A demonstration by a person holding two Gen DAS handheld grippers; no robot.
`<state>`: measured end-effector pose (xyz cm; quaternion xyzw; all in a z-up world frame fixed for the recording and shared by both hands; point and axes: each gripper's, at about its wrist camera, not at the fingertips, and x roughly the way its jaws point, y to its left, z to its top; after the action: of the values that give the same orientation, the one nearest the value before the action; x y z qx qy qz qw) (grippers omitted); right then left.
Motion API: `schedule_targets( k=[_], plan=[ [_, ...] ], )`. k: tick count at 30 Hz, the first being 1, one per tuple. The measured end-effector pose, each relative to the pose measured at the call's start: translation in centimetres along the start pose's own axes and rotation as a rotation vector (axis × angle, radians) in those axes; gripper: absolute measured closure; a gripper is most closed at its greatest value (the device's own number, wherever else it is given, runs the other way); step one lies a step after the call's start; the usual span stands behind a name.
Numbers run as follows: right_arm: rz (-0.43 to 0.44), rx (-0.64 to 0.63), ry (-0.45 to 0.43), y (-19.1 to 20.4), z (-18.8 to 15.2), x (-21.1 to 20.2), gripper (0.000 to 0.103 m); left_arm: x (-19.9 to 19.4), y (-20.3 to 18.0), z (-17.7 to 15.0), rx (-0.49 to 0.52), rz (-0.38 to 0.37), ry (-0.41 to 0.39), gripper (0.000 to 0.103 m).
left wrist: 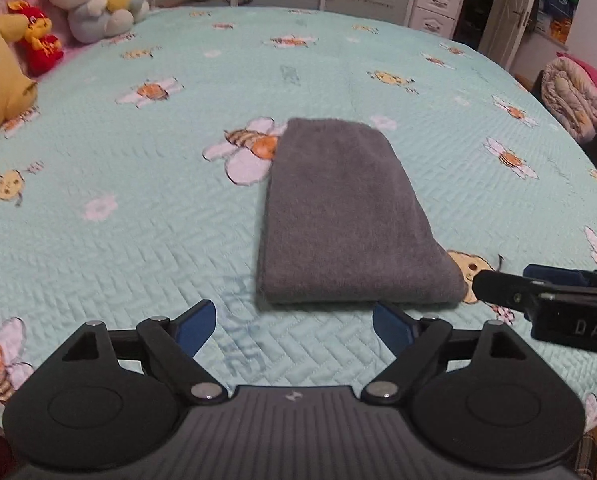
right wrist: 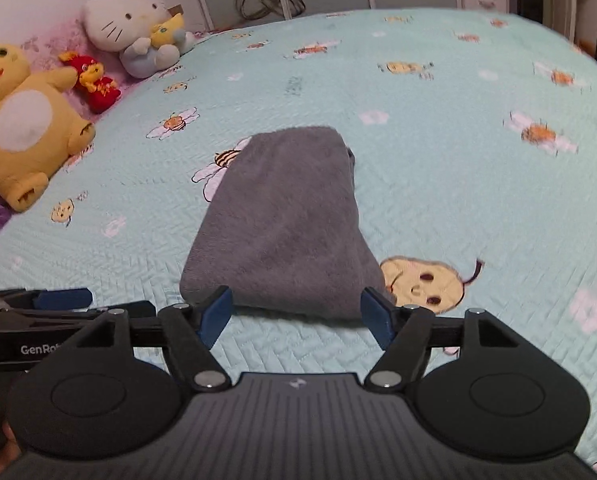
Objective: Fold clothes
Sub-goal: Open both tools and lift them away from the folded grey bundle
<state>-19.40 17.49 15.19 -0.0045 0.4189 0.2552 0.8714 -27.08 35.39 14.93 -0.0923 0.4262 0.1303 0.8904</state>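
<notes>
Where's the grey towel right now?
The folded grey towel lies mid-bed on the bee-print quilt, central in both wrist views, just beyond both open grippers, partly covering a printed bee.

We see open bed [left wrist: 138,220] on all sides of the towel [left wrist: 338,216]; plush toys [right wrist: 30,128] crowd the far-left corner.

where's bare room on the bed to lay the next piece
Bare bedspread lies left of the grey folded towel, right of it up to the bed edge, and beyond it. It is crowded only by the plush toys at far left.
</notes>
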Motion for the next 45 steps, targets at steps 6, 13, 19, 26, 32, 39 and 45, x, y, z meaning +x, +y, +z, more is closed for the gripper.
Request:
schedule_targets(
  k=[6,13,19,26,32,39,45],
  plan=[
    [-0.007,-0.035,-0.02,1.7,1.6,-0.4,0.032,0.1,-0.4,1.5,0.028,0.103,0.003,0.014],
    [-0.055,-0.019,0.058,2.1,2.7,1.6,0.032,0.4,-0.2,3.0,0.023,0.17,-0.018,0.014],
    [-0.077,-0.002,0.089,1.9,2.7,2.4,0.032,0.2,-0.2,3.7,0.027,0.194,-0.029,0.014],
    [-0.096,-0.022,0.082,2.4,2.9,2.2,0.032,0.1,-0.2,3.9,0.032,0.167,-0.025,0.014],
    [-0.102,-0.023,0.082,2.6,3.2,2.3,0.032,0.1,-0.5,4.1,0.047,0.17,-0.025,0.014],
    [-0.111,-0.034,0.078,3.0,3.5,2.2,0.032,-0.2,-0.2,4.3,0.043,0.156,-0.027,0.014],
    [-0.118,-0.039,0.078,3.3,3.6,2.1,0.032,-0.5,0.0,4.3,0.038,0.156,-0.03,0.014]
  ],
)
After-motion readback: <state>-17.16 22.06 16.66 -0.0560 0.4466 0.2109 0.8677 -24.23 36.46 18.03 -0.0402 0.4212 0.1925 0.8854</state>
